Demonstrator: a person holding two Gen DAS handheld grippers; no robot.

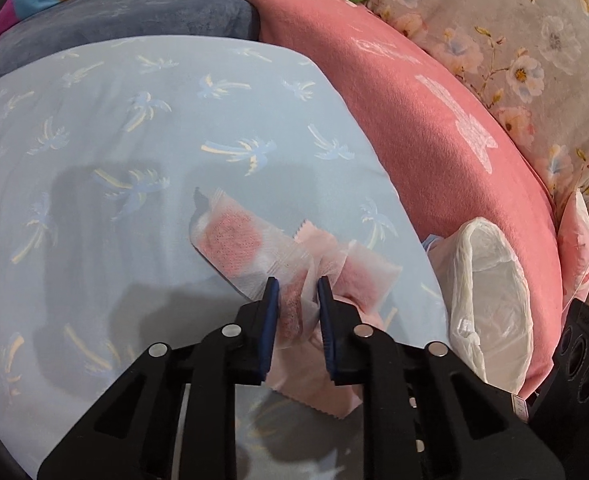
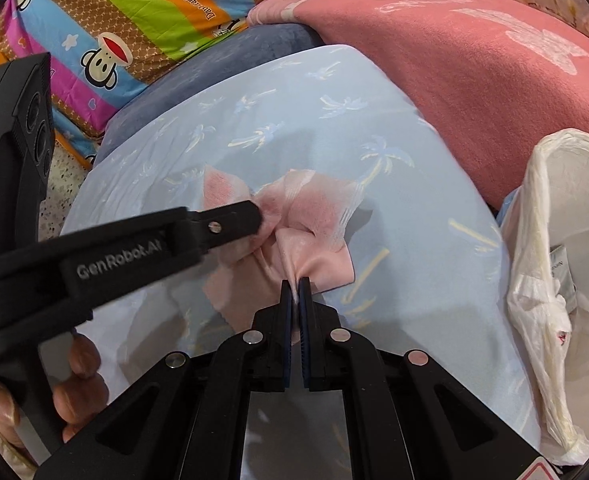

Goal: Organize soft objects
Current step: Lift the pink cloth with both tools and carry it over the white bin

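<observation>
A gauzy white packet with pink patches [image 1: 230, 240] lies on a pale blue palm-print pillow [image 1: 134, 140]. My left gripper [image 1: 297, 284] is shut on the packet's bunched middle. Under it lies a thin pink cloth with a zigzag edge [image 1: 314, 396]. In the right wrist view, my right gripper [image 2: 295, 284] is shut on a pinched fold of that pink cloth [image 2: 322, 256]. The left gripper [image 2: 254, 214] reaches in from the left and holds the packet [image 2: 318, 204] just beyond the cloth. Both pieces are crumpled together between the two grippers.
A white plastic bag [image 2: 554, 248] stands open at the pillow's right edge. Behind it are a pink fleece blanket [image 2: 474, 80], a grey-blue cushion [image 2: 222, 60] and a striped cartoon quilt [image 2: 134, 12]. A hand [image 2: 82, 364] holds the left tool.
</observation>
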